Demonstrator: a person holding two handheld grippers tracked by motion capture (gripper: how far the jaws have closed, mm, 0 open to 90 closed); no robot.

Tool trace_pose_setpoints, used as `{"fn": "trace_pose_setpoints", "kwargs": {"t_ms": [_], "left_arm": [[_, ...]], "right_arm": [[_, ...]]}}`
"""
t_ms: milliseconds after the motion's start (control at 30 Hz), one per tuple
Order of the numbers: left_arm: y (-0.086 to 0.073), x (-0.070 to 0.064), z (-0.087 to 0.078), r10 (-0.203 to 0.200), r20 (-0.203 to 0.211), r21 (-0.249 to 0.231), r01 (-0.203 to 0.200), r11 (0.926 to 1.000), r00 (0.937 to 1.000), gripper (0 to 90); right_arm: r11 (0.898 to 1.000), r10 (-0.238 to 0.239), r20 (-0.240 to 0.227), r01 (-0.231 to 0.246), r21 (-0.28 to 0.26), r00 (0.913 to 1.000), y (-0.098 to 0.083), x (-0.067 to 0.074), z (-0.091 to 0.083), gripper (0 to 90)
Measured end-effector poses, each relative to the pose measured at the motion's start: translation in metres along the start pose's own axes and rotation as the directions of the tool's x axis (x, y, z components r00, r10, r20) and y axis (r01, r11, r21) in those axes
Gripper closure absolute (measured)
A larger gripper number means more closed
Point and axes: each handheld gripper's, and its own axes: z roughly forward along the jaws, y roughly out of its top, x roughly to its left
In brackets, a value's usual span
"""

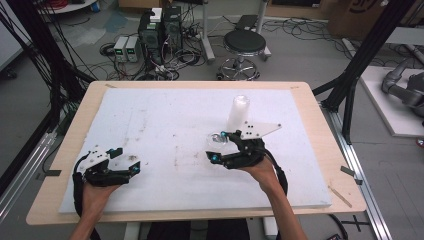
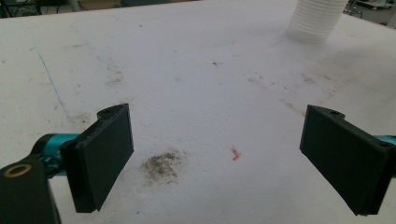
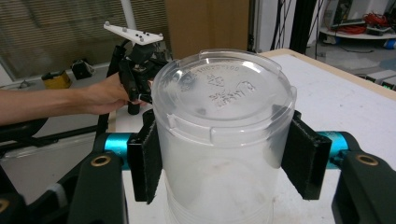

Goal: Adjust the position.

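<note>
right gripper (image 3: 219, 154): jaws clenched on clear cup (image 3: 222, 140), apparently upside down | left gripper (image 2: 215, 163): jaws released, well left of cup stack (image 1: 239, 112) | bench (image 1: 150, 125)

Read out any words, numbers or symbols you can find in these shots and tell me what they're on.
Embossed marks on the base of the clear plastic cup, held in the right claw: raised lettering along the rim and a symbol near the middle, too faint and blurred to read.
Cardboard box on the floor: a dark printed mark, cut off and unreadable.
Stack of white cups, white foam sheet: no text.
</note>
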Motion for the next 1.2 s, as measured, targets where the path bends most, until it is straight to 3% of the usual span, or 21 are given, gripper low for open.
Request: {"fn": "trace_pose_setpoints", "kwargs": {"t_ms": [133,300,333,367,433,467,500,533,567,633,667,700,733,800,967,1000,1067,1100,1133,1167,1200], "left_arm": [[0.005,0.0,-0.002,0.026,0.017,-0.023,-0.026,0.9994,0.9995,9.5],[0.024,0.002,-0.011,0.068,0.104,-0.08,-0.06,0.995,0.9922,9.6],[0.035,0.003,-0.015,0.086,0.154,-0.105,-0.071,0.992,0.9844,9.6],[0.035,0.003,-0.015,0.086,0.154,-0.105,-0.071,0.992,0.9844,9.6],[0.05,0.004,-0.018,0.114,0.224,-0.127,-0.087,0.9881,0.9678,9.6],[0.05,0.004,-0.018,0.114,0.224,-0.127,-0.087,0.9881,0.9678,9.6],[0.054,0.004,-0.018,0.123,0.251,-0.127,-0.093,0.9876,0.9601,9.6],[0.063,0.004,-0.019,0.144,0.303,-0.131,-0.109,0.9854,0.9421,9.6],[0.063,0.004,-0.019,0.144,0.303,-0.131,-0.109,0.9854,0.9421,9.6],[0.072,0.003,-0.019,0.167,0.36,-0.129,-0.128,0.9833,0.9181,9.6],[0.072,0.003,-0.019,0.167,0.36,-0.129,-0.128,0.9833,0.9181,9.6],[0.076,0.0,-0.017,0.182,0.389,-0.124,-0.144,0.9817,0.9029,9.6],[0.076,0.0,-0.017,0.182,0.389,-0.124,-0.144,0.9817,0.9029,9.6],[0.08,-0.01,-0.011,0.207,0.427,-0.114,-0.174,0.978,0.8801,9.6],[0.086,-0.031,0.005,0.234,0.495,-0.108,-0.208,0.9722,0.8365,9.6],[0.086,-0.031,0.005,0.234,0.495,-0.108,-0.208,0.9722,0.8365,9.6],[0.091,-0.044,0.016,0.242,0.534,-0.116,-0.213,0.9702,0.8101,9.6],[0.091,-0.044,0.016,0.242,0.534,-0.116,-0.213,0.9702,0.8101,9.5],[0.095,-0.054,0.024,0.237,0.562,-0.126,-0.202,0.9713,0.792,9.6],[0.095,-0.054,0.024,0.237,0.562,-0.126,-0.202,0.9713,0.792,9.6],[0.098,-0.058,0.028,0.241,0.574,-0.13,-0.204,0.9703,0.7825,9.6]], "right_arm": [[1.0,-0.001,-0.001,0.001,-0.002,1.0,0.001,0.0,-0.002,37.7],[1.0,-0.002,-0.012,0.002,-0.008,0.9999,0.003,0.0,-0.004,37.7],[1.0,-0.006,-0.019,0.005,-0.006,0.9998,0.005,0.001,-0.004,37.8],[1.0,-0.009,-0.023,0.008,-0.007,0.9997,0.005,0.001,-0.004,37.8],[1.0,-0.015,-0.032,0.015,-0.007,0.9994,0.007,0.002,-0.004,37.8],[1.0,-0.016,-0.039,0.016,-0.007,0.9991,0.008,0.002,-0.003,37.8],[1.0,-0.018,-0.043,0.018,-0.006,0.9989,0.009,0.003,-0.003,37.8],[1.0,-0.024,-0.043,0.024,-0.006,0.9988,0.009,0.002,-0.002,37.8],[1.0,-0.023,-0.05,0.022,-0.006,0.9985,0.009,0.003,-0.002,37.8],[1.0,-0.026,-0.058,0.026,0.0,0.998,0.01,0.003,-0.001,37.8],[1.0,-0.025,-0.061,0.025,0.0,0.9978,0.01,0.003,0.0,37.8],[1.0,-0.026,-0.065,0.026,0.001,0.9976,0.01,0.002,0.0,37.8],[1.0,-0.027,-0.068,0.027,0.002,0.9973,0.011,0.002,0.001,37.9],[1.0,-0.028,-0.079,0.028,0.001,0.9965,0.012,0.003,0.001,37.9],[0.999,-0.039,-0.1,0.039,-0.004,0.9942,0.016,0.005,0.004,38.1],[0.999,-0.042,-0.102,0.041,-0.003,0.9939,0.016,0.006,0.005,38.2],[0.999,-0.046,-0.116,0.046,-0.002,0.9921,0.018,0.007,0.007,38.3],[0.999,-0.046,-0.116,0.046,-0.002,0.9921,0.018,0.007,0.007,38.3],[0.999,-0.043,-0.121,0.043,0.0,0.9917,0.018,0.008,0.009,38.3],[0.999,-0.043,-0.121,0.043,0.0,0.9917,0.018,0.008,0.009,38.3],[0.999,-0.044,-0.127,0.045,-0.001,0.9909,0.019,0.008,0.01,38.4]]}}
